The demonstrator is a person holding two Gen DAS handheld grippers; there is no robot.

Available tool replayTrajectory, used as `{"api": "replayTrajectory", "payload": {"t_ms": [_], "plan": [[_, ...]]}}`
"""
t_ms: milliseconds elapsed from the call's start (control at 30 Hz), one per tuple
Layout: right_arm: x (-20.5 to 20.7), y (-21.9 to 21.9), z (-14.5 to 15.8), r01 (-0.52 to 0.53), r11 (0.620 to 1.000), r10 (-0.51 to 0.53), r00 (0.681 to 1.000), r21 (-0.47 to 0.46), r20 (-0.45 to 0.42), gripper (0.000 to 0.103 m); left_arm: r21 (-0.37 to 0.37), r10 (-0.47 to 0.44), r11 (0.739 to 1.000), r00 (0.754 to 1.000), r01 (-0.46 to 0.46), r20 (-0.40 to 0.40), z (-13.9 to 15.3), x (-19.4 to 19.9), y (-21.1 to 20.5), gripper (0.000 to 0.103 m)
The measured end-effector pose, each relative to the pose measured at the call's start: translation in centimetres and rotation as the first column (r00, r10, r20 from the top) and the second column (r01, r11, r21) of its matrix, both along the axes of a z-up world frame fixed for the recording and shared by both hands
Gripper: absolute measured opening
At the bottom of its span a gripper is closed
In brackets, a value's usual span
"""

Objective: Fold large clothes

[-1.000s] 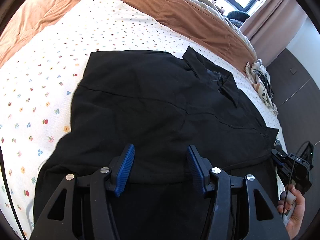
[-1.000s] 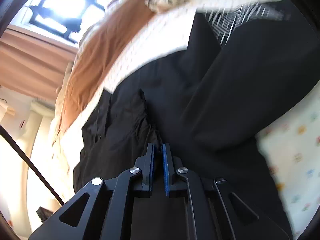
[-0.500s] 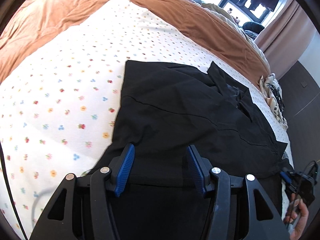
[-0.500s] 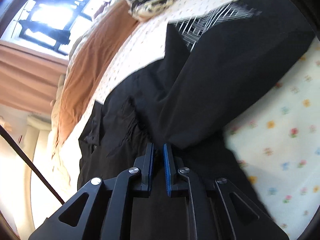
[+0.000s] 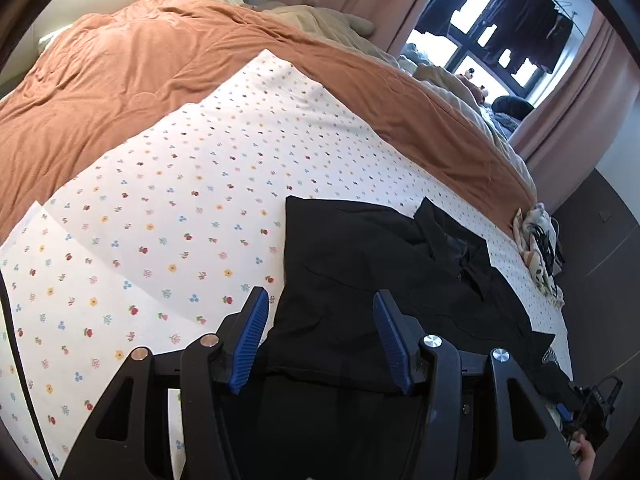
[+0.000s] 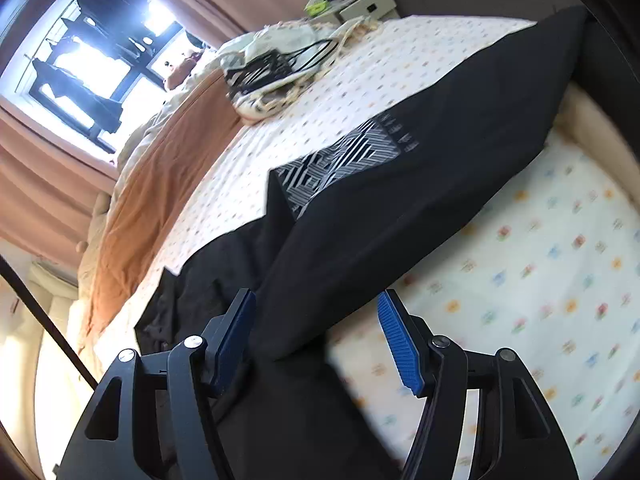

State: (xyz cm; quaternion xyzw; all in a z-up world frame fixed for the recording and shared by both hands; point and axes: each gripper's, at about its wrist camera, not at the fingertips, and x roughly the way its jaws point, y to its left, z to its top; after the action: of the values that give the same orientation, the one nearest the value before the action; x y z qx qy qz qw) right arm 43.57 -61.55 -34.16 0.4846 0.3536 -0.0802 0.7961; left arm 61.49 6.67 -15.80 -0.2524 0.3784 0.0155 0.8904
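Blue pads of the right tool (image 6: 318,340) are spreading apart, the black garment (image 6: 400,208) lying loose between them with neither pad pressing it. The left tool (image 5: 318,344) is spread and empty above the same black garment (image 5: 360,280), which lies partly folded on the flowered bed sheet (image 5: 160,220). Risk, as I judge it: a pad snags the freed edge while pulling away and drags the fold open, or the limp flap slumps askew.
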Motion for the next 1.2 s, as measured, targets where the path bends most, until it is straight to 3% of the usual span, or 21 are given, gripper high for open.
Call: {"api": "replayTrajectory", "payload": {"t_ms": [67, 133, 300, 433, 633, 767, 867, 1000, 1067, 1200], "plan": [[-0.4, -0.6, -0.1, 0.016, 1.000, -0.016, 1.000, 0.018, -0.002, 0.062, -0.011, 0.005, 1.000, 1.000, -0.005, -0.001, 0.1, -0.1, 0.0, 0.064], [-0.9, -1.8, -0.5, 0.056, 0.998, -0.056, 0.998, 0.041, -0.002, 0.062, -0.007, -0.002, 1.000, 1.000, 0.002, 0.002, 0.0, -0.1, -0.4, 0.084], [-1.7, -3.5, -1.4, 0.103, 0.994, -0.103, 0.995, 0.026, -0.008, 0.062, 0.035, -0.019, 0.999, 1.000, 0.020, -0.010, -0.9, 0.2, -1.2, 0.085], [-1.8, -4.7, -3.1, 0.117, 0.990, -0.117, 0.993, 0.075, -0.012, 0.062, 0.050, -0.024, 0.998, 0.999, 0.025, -0.026, -1.5, 0.3, -1.8, 0.085], [-2.3, -6.5, -4.3, 0.174, 0.982, -0.174, 0.985, 0.071, -0.014, 0.045, 0.074, -0.041, 0.996, 0.999, 0.043, -0.029, -1.6, 0.1, -2.9, 0.086], [-3.8, -7.0, -4.7, 0.270, 0.962, -0.268, 0.963, 0.044, -0.041, 0.015, 0.065, -0.046, 0.997, 0.999, 0.048, -0.028, -1.6, -0.2, -3.2, 0.091], [-4.7, -6.5, -3.2, 0.284, 0.958, -0.285, 0.958, 0.044, 0.032, 0.003, 0.064, -0.051, 0.997, 0.998, 0.052, -0.021, -1.3, -0.4, -3.3, 0.092], [-5.1, -4.9, 0.9, 0.262, 0.965, -0.263, 0.952, 0.030, 0.157, 0.002, 0.047, -0.055, 0.997, 0.998, 0.056, -0.010, -0.8, -0.8, -3.4, 0.093], [-5.2, -3.9, 2.7, 0.240, 0.971, -0.239, 0.950, 0.020, 0.203, 0.002, 0.038, -0.057, 0.998, 0.998, 0.057, -0.001, -0.5, -1.0, -3.3, 0.102], [-5.6, -0.8, 6.9, 0.168, 0.986, -0.162, 0.937, 0.007, 0.311, 0.001, 0.012, -0.066, 0.998, 0.998, 0.065, 0.024, 0.3, -1.5, -3.3, 0.103]]}}
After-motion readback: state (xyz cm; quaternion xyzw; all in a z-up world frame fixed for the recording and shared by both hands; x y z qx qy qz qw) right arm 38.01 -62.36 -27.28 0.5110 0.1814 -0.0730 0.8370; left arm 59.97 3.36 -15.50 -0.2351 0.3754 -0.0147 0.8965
